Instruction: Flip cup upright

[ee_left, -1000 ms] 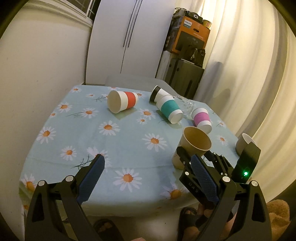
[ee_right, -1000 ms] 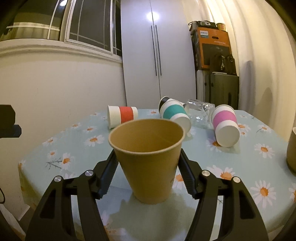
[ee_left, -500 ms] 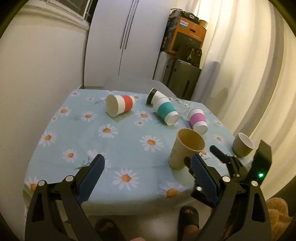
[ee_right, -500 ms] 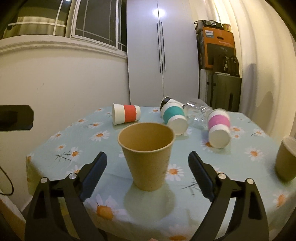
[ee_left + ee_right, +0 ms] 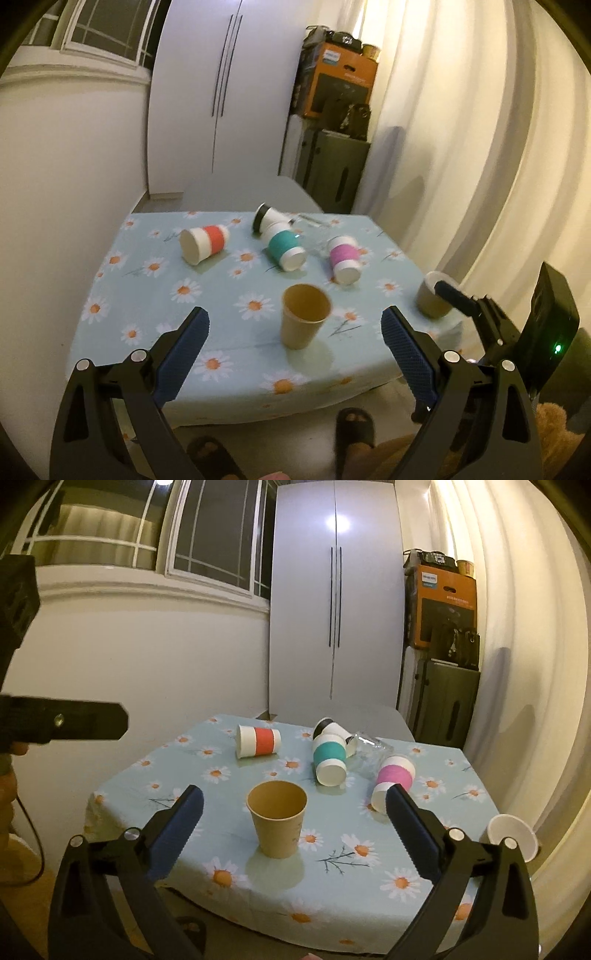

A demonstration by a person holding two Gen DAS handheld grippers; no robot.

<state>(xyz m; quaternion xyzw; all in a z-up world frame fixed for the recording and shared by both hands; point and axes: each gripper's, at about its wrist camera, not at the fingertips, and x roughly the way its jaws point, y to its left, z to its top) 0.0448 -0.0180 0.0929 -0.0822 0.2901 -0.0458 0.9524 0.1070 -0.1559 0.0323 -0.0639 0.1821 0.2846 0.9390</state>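
A brown paper cup [image 5: 277, 818] stands upright near the front of the daisy-print table [image 5: 221, 849]; it also shows in the left wrist view [image 5: 303, 320]. My right gripper [image 5: 293, 814] is open and empty, pulled back in front of the cup. My left gripper [image 5: 294, 338] is open and empty, held off the table's front edge. Lying on their sides are a red-banded cup [image 5: 257, 741], a teal-banded cup [image 5: 328, 759], a pink-banded cup [image 5: 392, 781] and a black-rimmed cup [image 5: 327, 726].
A second brown cup [image 5: 433, 298] stands upright at the table's right edge. A clear glass [image 5: 367, 751] lies between the teal and pink cups. A white wardrobe [image 5: 334, 602], boxes and curtains stand behind. Sandalled feet [image 5: 354, 424] show below the front edge.
My right gripper opened, let go of the brown cup and drew back and up. My left gripper also drew back from the table. The brown cup stays upright.
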